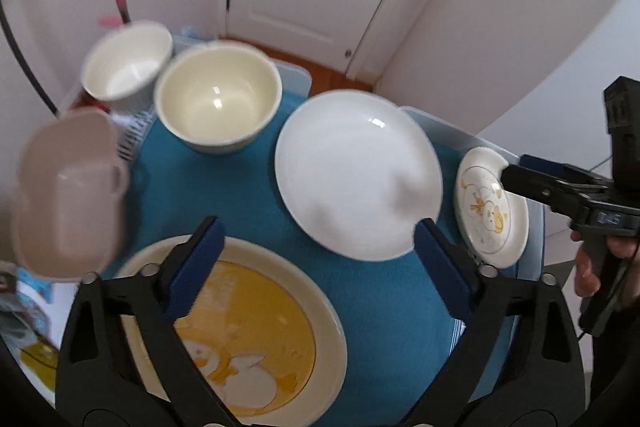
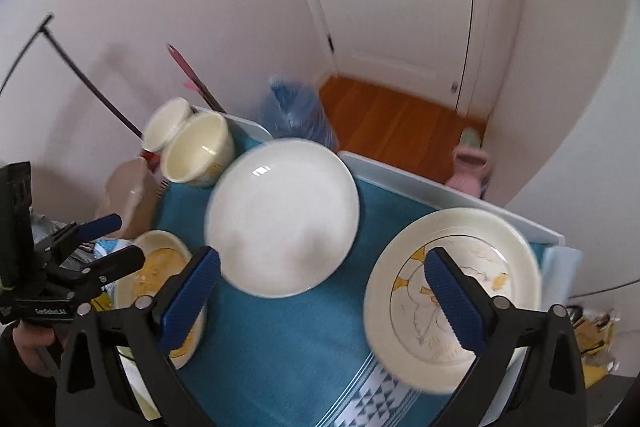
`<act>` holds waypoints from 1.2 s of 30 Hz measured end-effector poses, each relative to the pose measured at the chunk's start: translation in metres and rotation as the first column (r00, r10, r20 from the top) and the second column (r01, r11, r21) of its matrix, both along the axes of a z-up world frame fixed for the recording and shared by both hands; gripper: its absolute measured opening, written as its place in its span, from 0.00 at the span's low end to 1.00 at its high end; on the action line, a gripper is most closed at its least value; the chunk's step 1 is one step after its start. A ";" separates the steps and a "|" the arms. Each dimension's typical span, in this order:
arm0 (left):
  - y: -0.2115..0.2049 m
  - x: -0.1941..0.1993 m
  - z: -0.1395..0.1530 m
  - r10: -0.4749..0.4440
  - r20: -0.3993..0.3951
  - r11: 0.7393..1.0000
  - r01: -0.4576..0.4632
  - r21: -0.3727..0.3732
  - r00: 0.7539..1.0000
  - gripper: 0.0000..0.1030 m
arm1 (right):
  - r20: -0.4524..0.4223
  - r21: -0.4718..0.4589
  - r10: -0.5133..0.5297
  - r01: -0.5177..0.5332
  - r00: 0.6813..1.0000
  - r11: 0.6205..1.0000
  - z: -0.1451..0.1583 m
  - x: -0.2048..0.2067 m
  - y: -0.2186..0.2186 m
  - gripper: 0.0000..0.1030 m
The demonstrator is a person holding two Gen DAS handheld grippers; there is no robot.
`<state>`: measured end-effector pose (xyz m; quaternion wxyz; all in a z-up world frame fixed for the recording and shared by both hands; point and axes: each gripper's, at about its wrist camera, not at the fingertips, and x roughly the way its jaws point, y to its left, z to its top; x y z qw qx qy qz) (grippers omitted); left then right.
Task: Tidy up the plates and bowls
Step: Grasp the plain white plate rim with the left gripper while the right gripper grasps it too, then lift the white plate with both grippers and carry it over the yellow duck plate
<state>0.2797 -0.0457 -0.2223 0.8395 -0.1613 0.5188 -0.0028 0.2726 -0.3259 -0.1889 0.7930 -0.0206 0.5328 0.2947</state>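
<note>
left gripper [image 1: 316, 235]: jaws spread wide with nothing between the blue pads, poised above the near part of the desk; its tips frame the rim of the cream deep dish with a yellow duck picture [image 1: 320, 311]
right gripper [image 2: 322, 267]: jaws also wide apart and empty, one pad over the cloth, the other over the cream plate with a line-drawn duck [image 2: 500, 235]
desk [image 2: 404, 173]: pale top under a teal woven cloth [image 1: 248, 195] – a bare strip shows along the far edge
centre: plain white round plate [image 1: 352, 167] lies flat on the cloth, apart from the other dishes
far left corner: cream glazed bowl [image 1: 218, 99] on the cloth, with a smaller white bowl [image 1: 128, 59] just behind it, right at the desk's edge
right edge: the duck-drawn plate sits close to the border, its rim near the bare strip
open room: bare cloth runs between the white plate and the yellow dish, and toward the near edge
left view only: beige plastic pitcher [image 1: 68, 195], blurred, beyond the left edge; the right gripper's dark fingers reach in over the duck-drawn plate, a hand [image 1: 592, 271] on its handle
right view only: white-and-blue triangle border of the cloth – blue plastic bag [image 2: 296, 111] and pink slipper [image 2: 470, 167] on the wooden floor behind the desk
</note>
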 end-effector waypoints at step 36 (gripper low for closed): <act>0.004 0.055 -0.093 0.025 -0.127 0.997 -0.034 -0.063 0.992 0.15 | -0.115 -0.061 0.092 -0.100 0.989 0.993 -0.101 0.052 0.038 0.14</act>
